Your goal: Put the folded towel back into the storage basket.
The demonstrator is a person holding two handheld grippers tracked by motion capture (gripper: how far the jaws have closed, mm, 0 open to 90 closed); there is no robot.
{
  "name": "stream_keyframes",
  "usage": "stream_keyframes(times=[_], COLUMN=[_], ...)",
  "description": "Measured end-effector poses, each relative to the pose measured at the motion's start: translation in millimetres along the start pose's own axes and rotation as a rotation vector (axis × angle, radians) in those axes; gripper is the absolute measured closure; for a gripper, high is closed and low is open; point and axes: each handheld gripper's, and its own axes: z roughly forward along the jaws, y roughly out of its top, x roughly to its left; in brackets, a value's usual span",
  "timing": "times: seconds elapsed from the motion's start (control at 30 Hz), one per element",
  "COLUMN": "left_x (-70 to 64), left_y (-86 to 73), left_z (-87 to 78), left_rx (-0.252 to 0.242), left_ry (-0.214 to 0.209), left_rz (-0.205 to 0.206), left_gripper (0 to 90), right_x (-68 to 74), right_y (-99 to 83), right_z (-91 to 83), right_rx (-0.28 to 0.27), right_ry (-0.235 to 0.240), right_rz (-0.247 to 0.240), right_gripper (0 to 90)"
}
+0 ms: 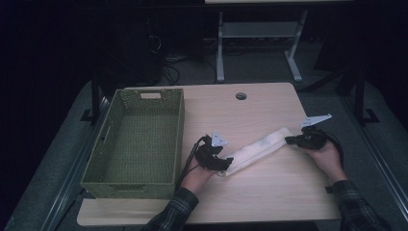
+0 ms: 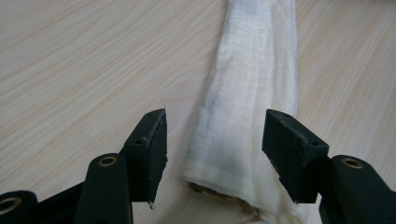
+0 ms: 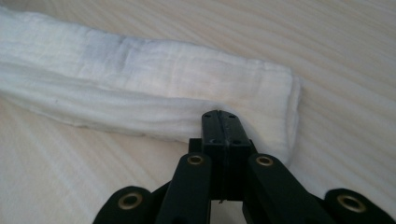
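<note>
A long white cloth (image 1: 260, 147), folded into a narrow strip, lies slantwise on the wooden table (image 1: 269, 192). My left gripper (image 1: 222, 162) is at its near left end. In the left gripper view the left gripper (image 2: 214, 154) stands open, one jaw on each side of the cloth (image 2: 247, 112), not touching it. My right gripper (image 1: 290, 140) is at the far right end. In the right gripper view the right gripper (image 3: 219, 116) is shut, its tips resting against the edge of the cloth (image 3: 154, 84), with no fabric seen between the jaws.
A green woven basket (image 1: 108, 180) stands empty on the left half of the table, close to my left hand. A round cable hole (image 1: 241, 96) sits near the table's far edge. Beyond the table stands a white desk frame (image 1: 260, 33).
</note>
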Motion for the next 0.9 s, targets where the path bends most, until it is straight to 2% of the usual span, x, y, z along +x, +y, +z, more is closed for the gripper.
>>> stream_keyframes(times=[0.37,0.47,0.53,0.63,0.7,0.83,0.9], left_x=[1.4,2.4,3.1,6.4,7.4,8.7,9.3], left_y=[1.9,2.6,3.1,4.4,6.0,11.3,13.2], left_z=[-0.8,-0.9,-0.1,2.0,3.7,7.7,10.4], left_rx=[-0.013,-0.011,-0.016,-0.007,-0.01,0.011,0.029], left_ry=[-0.002,-0.003,0.004,0.007,-0.003,0.016,0.04], left_rz=[-0.01,-0.01,-0.02,-0.021,-0.038,-0.021,0.0], left_gripper=[39.9,41.3,43.7,52.9,62.4,80.8,89.5], right_x=[-4.9,-4.8,-1.6,1.0,3.0,7.0,8.5], right_y=[24.7,24.7,22.1,16.1,11.6,2.4,-1.9], right_z=[26.2,25.8,19.1,5.3,-3.1,-13.4,-17.4], right_rx=[-0.024,-0.031,-0.038,-0.059,-0.07,-0.075,-0.082], right_ry=[0.011,0.003,0.0,-0.001,0.002,-0.009,-0.008], right_rz=[0.003,-0.012,-0.004,-0.005,0.009,0.017,0.027], right_gripper=[89.9,89.8,89.5,83.7,81.6,69.9,64.0])
